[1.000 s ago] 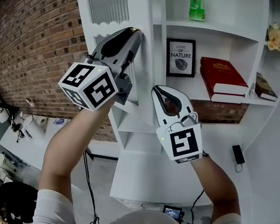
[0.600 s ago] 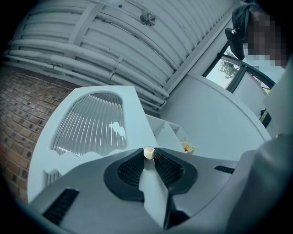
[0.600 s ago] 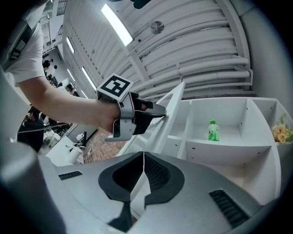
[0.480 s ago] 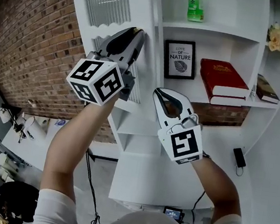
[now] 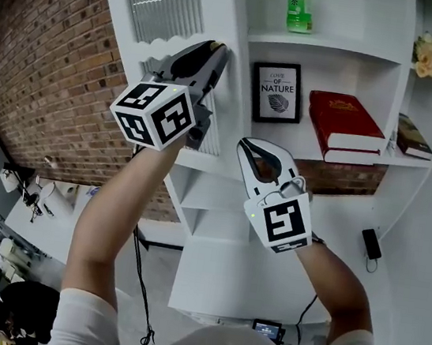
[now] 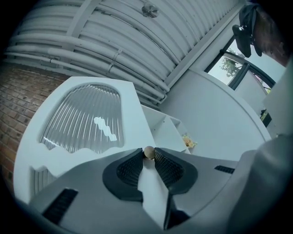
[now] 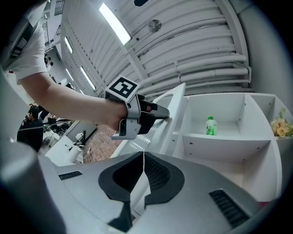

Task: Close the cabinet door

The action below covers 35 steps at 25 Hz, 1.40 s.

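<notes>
- The cabinet door, with its ribbed glass panel, stands swung out to the left of the white shelf unit, so the cabinet is not yet closed.
- The left gripper has the door's small round knob pinched between its very tips, and its jaws are easing apart at this moment.
- With so shallow a hold, the knob could pop out of the tips partway through the swing. The door would then stop ajar or drift on its own.
- The right gripper hovers empty, its jaws pressed together, just in front of the open shelves near the framed picture.
- That spot looks to lie in the door's closing path. If the right gripper does not pull back, it could get caught between the door edge and the frame, or block the door short of shut.
- A hard push could bang the door home and jolt the green bottle on the upper shelf, or stress the glass panel.
</notes>
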Each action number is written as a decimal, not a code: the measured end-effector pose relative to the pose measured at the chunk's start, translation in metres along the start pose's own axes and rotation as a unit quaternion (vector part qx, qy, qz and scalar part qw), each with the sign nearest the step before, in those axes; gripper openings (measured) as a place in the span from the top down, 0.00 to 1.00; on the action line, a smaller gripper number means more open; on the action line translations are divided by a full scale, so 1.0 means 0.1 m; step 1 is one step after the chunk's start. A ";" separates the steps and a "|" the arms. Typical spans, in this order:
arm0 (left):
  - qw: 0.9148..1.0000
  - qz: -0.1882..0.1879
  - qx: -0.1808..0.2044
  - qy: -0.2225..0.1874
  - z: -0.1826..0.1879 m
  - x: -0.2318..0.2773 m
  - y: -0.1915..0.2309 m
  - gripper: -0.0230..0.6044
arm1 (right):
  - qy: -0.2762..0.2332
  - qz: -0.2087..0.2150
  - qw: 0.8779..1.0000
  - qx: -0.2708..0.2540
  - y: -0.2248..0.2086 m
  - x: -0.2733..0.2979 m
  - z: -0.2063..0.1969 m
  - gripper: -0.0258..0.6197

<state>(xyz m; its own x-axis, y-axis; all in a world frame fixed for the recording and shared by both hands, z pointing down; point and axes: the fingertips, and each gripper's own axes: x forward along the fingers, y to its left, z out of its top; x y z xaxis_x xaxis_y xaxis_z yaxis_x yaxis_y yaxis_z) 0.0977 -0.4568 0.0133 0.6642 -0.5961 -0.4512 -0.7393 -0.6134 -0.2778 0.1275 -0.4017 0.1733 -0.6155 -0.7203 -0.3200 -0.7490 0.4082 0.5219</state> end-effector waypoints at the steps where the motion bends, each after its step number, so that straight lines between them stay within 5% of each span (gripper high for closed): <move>1: 1.000 0.000 -0.002 0.002 -0.02 0.03 0.01 0.84 | 0.001 -0.001 1.000 0.000 -0.01 0.00 -0.02 0.92; 35: 0.998 0.043 0.031 0.037 -0.34 0.54 0.24 0.84 | 0.043 -0.025 0.999 0.005 -0.39 -0.28 -0.45 0.92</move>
<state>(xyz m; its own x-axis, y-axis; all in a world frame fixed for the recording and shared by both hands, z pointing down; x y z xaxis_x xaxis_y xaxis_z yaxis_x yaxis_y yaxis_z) 0.1200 -0.5214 0.0110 0.6027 -0.6832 -0.4123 -0.7978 -0.5264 -0.2938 0.1854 -0.4228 0.1972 -0.5542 -0.7855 -0.2754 -0.7810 0.3763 0.4984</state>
